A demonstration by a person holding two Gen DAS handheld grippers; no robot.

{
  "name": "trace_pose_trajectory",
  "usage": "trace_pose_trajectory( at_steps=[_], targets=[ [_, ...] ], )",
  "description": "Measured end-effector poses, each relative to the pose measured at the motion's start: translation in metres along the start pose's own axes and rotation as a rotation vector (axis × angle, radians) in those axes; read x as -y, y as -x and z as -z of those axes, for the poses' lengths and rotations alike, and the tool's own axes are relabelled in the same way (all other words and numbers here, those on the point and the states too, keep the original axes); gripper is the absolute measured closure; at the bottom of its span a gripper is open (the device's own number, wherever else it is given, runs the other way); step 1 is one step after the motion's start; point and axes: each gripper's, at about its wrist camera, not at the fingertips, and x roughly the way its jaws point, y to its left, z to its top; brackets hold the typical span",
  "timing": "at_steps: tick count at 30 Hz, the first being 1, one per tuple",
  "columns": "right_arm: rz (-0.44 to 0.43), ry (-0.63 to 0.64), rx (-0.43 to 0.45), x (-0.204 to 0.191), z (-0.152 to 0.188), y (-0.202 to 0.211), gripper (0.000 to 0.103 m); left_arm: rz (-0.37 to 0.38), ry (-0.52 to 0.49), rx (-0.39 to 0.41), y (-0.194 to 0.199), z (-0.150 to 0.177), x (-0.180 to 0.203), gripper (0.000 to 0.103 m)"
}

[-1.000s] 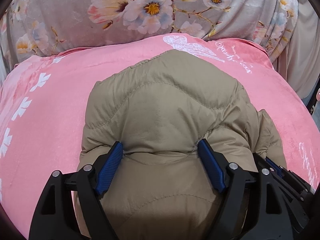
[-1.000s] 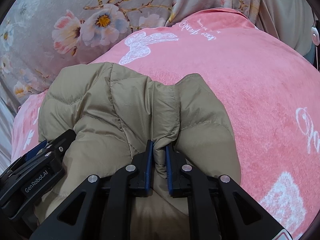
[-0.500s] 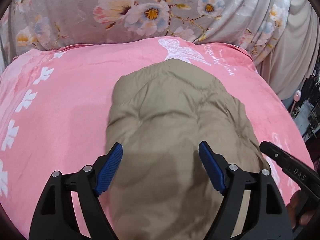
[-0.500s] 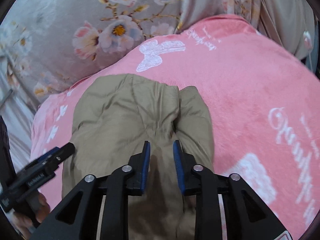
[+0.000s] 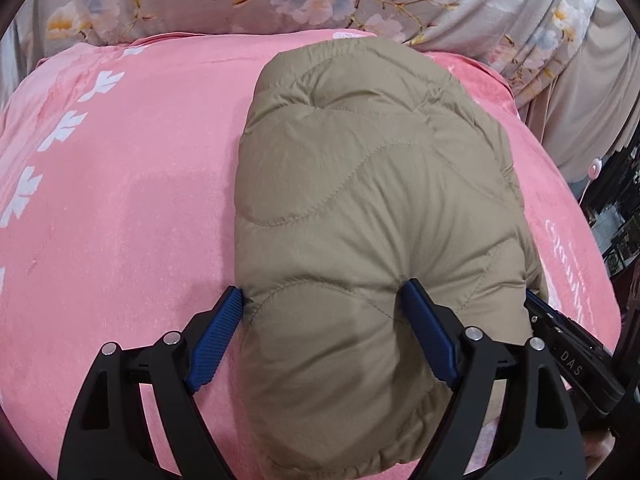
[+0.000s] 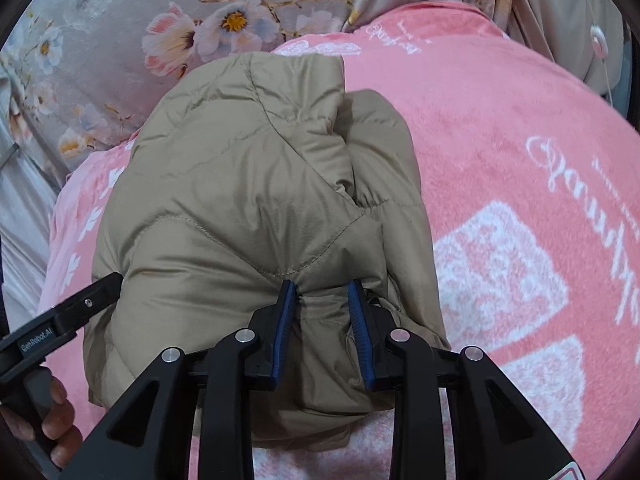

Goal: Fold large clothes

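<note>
jacket: puffy tan quilted jacket [image 5: 372,216] bundled up in a lump on the pink blanket [image 5: 120,200], no bins or baskets here tbh
left gripper [image 5: 322,320]: jaws wide and just been opening more, near end of the jacket bulges between the blue pads, both touching it
right gripper [image 6: 322,308]: jaws narrow, pinching a fold of jacket
left view only: dark shelf stuff at far right
right view only: a hand [image 6: 56,420] on the other gripper's handle
</note>
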Motion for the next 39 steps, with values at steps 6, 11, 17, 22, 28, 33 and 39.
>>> trace_pose_trajectory(
  at_steps=[6,11,17,22,28,33,39],
  targets=[
    [0.007,0.001,0.019,-0.001,0.009,-0.008,0.076,0.033,0.031,-0.048,-0.017,-0.001,-0.010,0.015],
    [0.015,0.001,0.039,-0.002,0.013,-0.010,0.076,-0.001,0.004,-0.028,-0.019,0.003,-0.004,0.015],
    [0.010,-0.002,0.063,-0.003,0.017,-0.011,0.075,-0.003,-0.005,-0.024,-0.023,0.002,-0.004,0.015],
    [-0.012,-0.051,0.046,0.003,0.014,-0.001,0.074,0.019,0.018,-0.029,-0.019,0.000,-0.008,0.015],
    [-0.130,-0.258,0.086,0.048,-0.007,0.032,0.036,0.186,0.205,-0.057,0.001,-0.014,-0.047,0.015],
    [-0.223,-0.375,-0.039,0.081,-0.018,-0.003,0.035,0.263,0.296,-0.084,-0.004,-0.032,-0.068,0.014],
    [-0.407,-0.386,-0.140,0.059,0.003,-0.029,0.034,0.337,0.299,-0.130,-0.016,-0.042,-0.070,0.012]
  ],
)
